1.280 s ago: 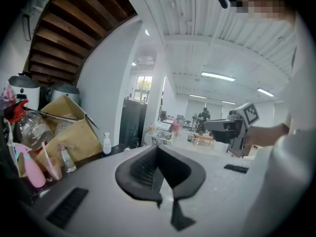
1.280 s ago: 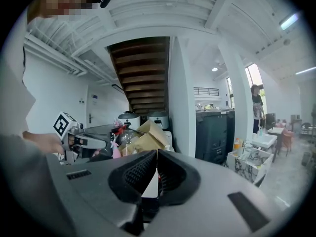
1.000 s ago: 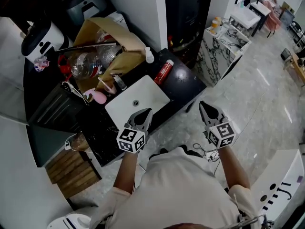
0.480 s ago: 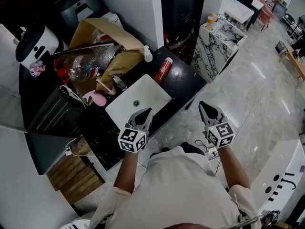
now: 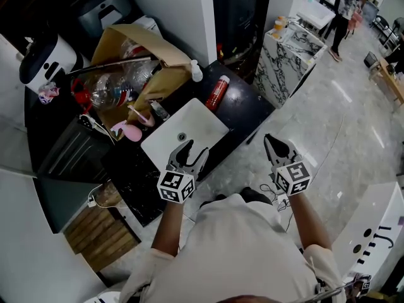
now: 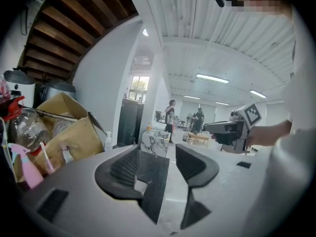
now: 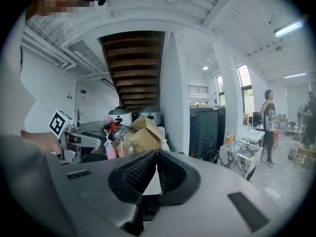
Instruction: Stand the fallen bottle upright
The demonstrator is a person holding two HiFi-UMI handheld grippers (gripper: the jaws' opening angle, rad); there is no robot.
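On the dark counter (image 5: 245, 111), just beyond the white sink (image 5: 201, 121), the red bottle (image 5: 216, 93) lies on its side; likely light, stiff, smooth plastic, best taken mid-body, its label unreadable. The left gripper (image 5: 192, 151) has just been opening its fingers, nothing between them; on the right gripper (image 5: 273, 142) they press together

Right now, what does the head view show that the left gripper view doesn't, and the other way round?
Only the head view: the red bottle lying on the black counter, and the white sink. Only the left gripper view: wooden stairs overhead and ceiling lights. Both: the cardboard box, the small white bottle and the right gripper.
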